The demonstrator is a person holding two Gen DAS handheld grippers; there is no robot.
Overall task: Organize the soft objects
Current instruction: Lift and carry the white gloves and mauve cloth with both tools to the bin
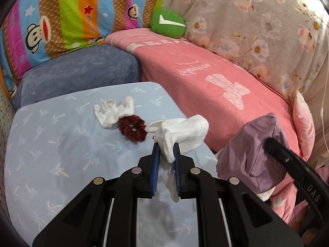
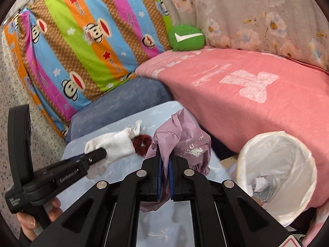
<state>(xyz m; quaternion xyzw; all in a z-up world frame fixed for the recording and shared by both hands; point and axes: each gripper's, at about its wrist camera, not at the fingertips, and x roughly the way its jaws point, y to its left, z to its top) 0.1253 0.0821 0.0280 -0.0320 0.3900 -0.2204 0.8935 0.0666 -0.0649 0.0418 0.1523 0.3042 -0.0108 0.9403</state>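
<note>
White knit cotton fills the left hand-held gripper (image 1: 166, 151): its blue pads are closed on a white glove (image 1: 181, 132), pinched near the cuff, so that the body of the glove stands above the fingertips and a loose end droops below them. The glove is lifted clear of the pale blue palm-print cloth (image 1: 51, 144), just right of the dark red scrunchie (image 1: 132, 128). The right hand-held gripper (image 2: 165, 159) is likewise clamped, on the rim of a lilac drawstring pouch (image 2: 181, 135) that hangs slack, again just right of the scrunchie and close to the held glove.

Beyond the scrunchie and touching its far left edge lies the second white glove (image 1: 113, 111), flat on the cloth. A blue-grey cushion (image 1: 78, 70) sits further behind, the pink towel (image 1: 205, 78) to the right, and a bin with a white liner (image 2: 287, 164) far right of the pouch.

The step in hand looks like bagging: one glove is picked up and the pouch is held ready to receive it. The next move probably calls for bringing the glove over the pouch's mouth. That mouth appears collapsed, held at one point only, so the glove may need to be pushed in rather than dropped. The other glove and the scrunchie remain to be gathered.
</note>
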